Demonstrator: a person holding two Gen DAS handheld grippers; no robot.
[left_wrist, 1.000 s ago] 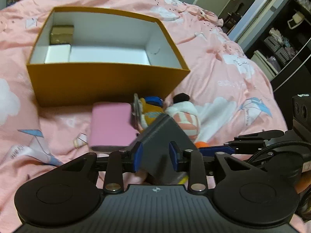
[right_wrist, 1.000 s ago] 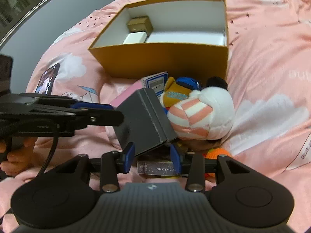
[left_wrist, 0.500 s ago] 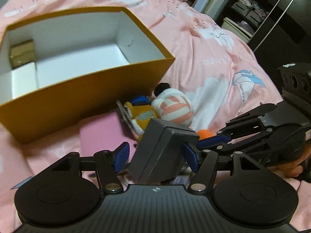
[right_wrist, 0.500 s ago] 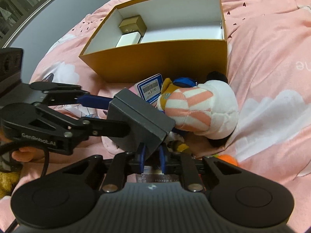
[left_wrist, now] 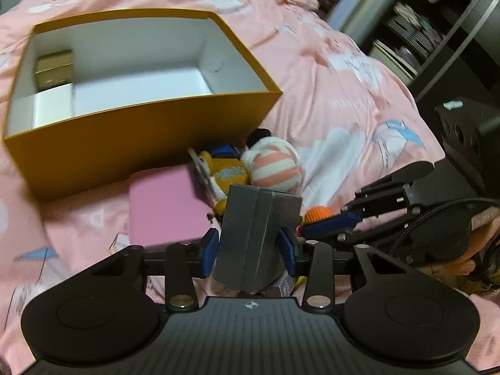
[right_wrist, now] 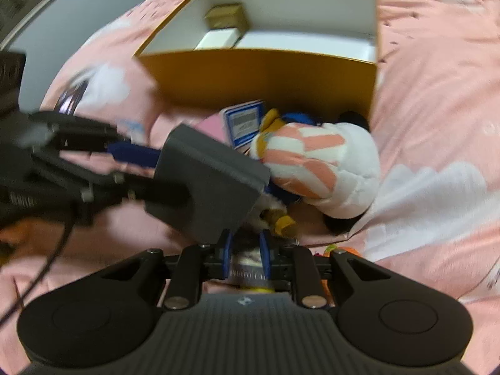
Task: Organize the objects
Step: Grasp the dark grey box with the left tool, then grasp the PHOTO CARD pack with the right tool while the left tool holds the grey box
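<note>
The left tool (left_wrist: 248, 251) had just closed its blue pads onto the dark grey rectangular box (left_wrist: 254, 234), clamping its two sides and holding it upright above the pink bedspread (left_wrist: 337, 93). The right tool (right_wrist: 244, 254) stood beside the box, its pads close together and just opened slightly, with nothing gripped between them. Beyond lay a flat pink box (left_wrist: 165, 206), a striped white-and-pink plush toy (right_wrist: 325, 168) and the open mustard-yellow cardboard box (left_wrist: 140, 143).
</note>
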